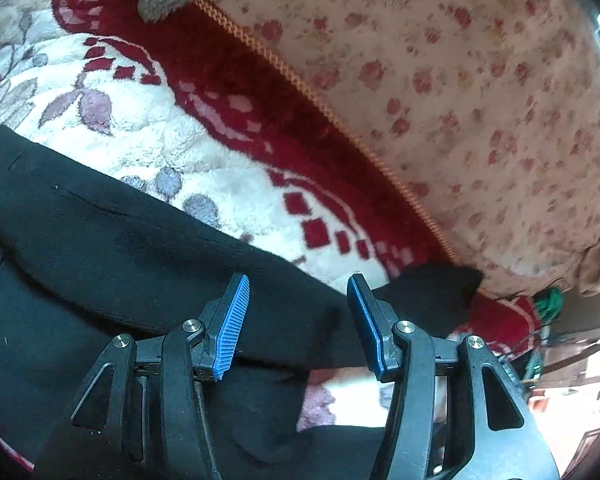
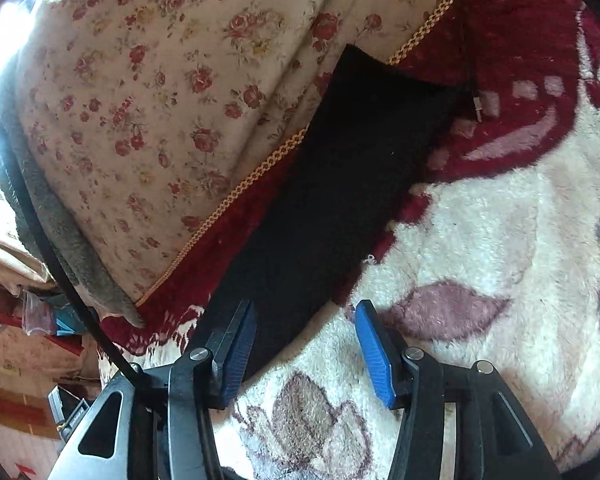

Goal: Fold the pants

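Observation:
The black pants (image 1: 120,248) lie on a fluffy white and red blanket (image 1: 148,128). In the left wrist view they fill the lower left, and one leg runs right to its end (image 1: 448,288) near the floral cushion. My left gripper (image 1: 298,294) is open and empty, just above the leg, jaws wide apart. In the right wrist view a black pant leg (image 2: 340,184) stretches away from me up to the cushion edge. My right gripper (image 2: 306,318) is open and empty, its left finger (image 2: 236,352) over the leg's near end, its right finger over the blanket.
A floral cushion (image 1: 460,80) with gold cord trim (image 1: 300,80) borders the blanket; it also shows in the right wrist view (image 2: 160,100). A grey fleece (image 2: 60,232) lies along its edge. Cluttered room items (image 2: 16,360) sit beyond the bed edge.

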`<action>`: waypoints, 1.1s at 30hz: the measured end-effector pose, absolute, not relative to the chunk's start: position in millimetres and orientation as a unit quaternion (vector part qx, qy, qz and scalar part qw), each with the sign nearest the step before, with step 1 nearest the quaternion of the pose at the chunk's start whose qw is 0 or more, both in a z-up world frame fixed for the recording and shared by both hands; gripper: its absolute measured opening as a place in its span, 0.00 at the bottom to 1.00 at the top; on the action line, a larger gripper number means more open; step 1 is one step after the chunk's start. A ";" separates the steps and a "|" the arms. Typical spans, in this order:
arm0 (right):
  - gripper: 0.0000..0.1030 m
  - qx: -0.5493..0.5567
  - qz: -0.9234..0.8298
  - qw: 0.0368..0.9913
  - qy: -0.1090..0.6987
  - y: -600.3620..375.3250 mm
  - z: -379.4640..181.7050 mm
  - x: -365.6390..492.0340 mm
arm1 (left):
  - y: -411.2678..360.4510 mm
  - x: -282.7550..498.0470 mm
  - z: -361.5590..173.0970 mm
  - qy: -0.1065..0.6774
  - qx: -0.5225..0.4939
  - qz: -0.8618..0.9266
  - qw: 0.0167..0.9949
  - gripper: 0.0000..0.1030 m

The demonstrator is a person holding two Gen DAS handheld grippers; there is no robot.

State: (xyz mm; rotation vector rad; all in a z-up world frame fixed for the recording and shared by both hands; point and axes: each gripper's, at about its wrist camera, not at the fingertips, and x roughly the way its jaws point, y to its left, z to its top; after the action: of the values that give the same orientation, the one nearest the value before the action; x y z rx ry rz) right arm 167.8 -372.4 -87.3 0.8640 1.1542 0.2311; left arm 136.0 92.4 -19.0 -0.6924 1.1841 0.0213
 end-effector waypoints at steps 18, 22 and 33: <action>0.49 0.369 0.129 0.755 0.526 -380.5 -74.5 164.1 | 52.3 160.9 9.4 0.557 -0.095 -0.127 0.815 0.49; 0.49 0.361 0.148 0.760 0.519 -382.2 -70.6 164.2 | 43.7 162.7 6.0 0.557 0.003 -0.165 0.814 0.50; 0.53 0.380 0.121 0.757 0.518 -393.5 -82.1 174.5 | 62.6 154.8 -4.0 0.555 0.099 -0.267 0.781 0.50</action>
State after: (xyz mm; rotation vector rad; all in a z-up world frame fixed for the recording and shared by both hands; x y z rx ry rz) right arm 174.5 -393.5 -82.1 0.8285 1.1282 0.2629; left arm 154.8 62.6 -4.0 0.2145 1.1991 -0.5775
